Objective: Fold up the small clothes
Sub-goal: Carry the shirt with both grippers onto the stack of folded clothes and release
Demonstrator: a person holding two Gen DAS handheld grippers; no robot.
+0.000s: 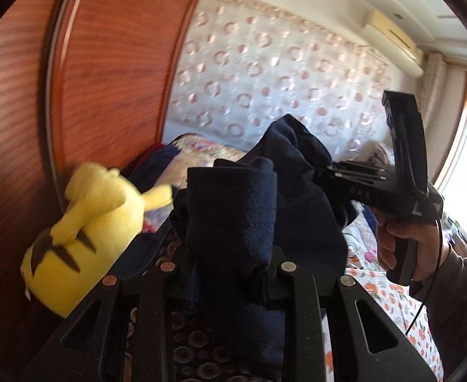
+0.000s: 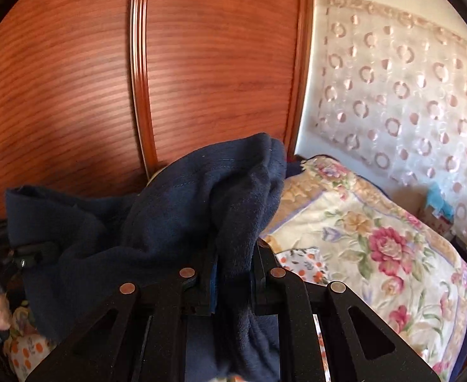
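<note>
Navy fleece garment (image 1: 233,216) hangs bunched at centre frame, raised above the floral bedspread (image 2: 376,238). My left gripper (image 1: 230,273) has its jaws clenched on one fold at lower centre. My right gripper (image 2: 233,283) likewise grips another fold; in the left wrist view it enters from the right, held by my right hand (image 1: 405,248). A yellow plush toy (image 1: 84,242) lies lower left, against the wooden wardrobe (image 2: 201,63). Patterned curtain (image 1: 265,63) fills the upper centre.

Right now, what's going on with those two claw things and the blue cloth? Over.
Left gripper shut on navy garment. Right gripper shut on it too. Garment lifted over floral bed. Yellow plush toy close left.
</note>
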